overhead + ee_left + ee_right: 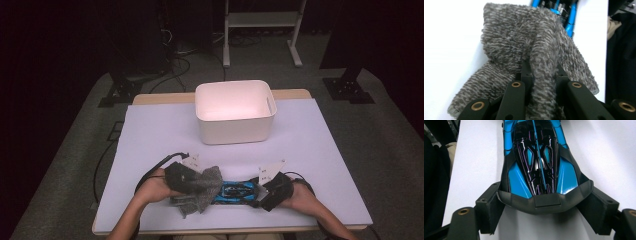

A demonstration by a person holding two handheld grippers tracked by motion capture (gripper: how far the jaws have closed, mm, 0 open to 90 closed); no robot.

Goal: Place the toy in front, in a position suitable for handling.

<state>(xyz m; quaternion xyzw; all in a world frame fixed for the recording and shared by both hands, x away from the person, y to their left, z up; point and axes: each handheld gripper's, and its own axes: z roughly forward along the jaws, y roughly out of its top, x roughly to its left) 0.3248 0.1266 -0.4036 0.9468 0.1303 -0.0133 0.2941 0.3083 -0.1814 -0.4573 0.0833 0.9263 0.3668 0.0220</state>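
We see a bench (150,140) under a pale sheet. On it sit a white bin (234,112) toward the far edge, and near us a blue-and-black toy car (237,192) partly covered by a grey knitted cloth (200,192).

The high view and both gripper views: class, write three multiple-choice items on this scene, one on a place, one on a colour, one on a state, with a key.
1. Where does the white plastic bin stand?
A. beyond the toy car
B. on the floor
C. under the cloth

2. What colour is the glossy toy car?
A. red and white
B. blue and black
C. yellow

3. What does the left gripper do?
A. hangs open
B. pinches the grey knitted cloth
C. grips the bin

Key: 1 A, the bin sits farther up the white table; 2 B, the right gripper view shows it; 3 B, cloth bunches between its jaws.
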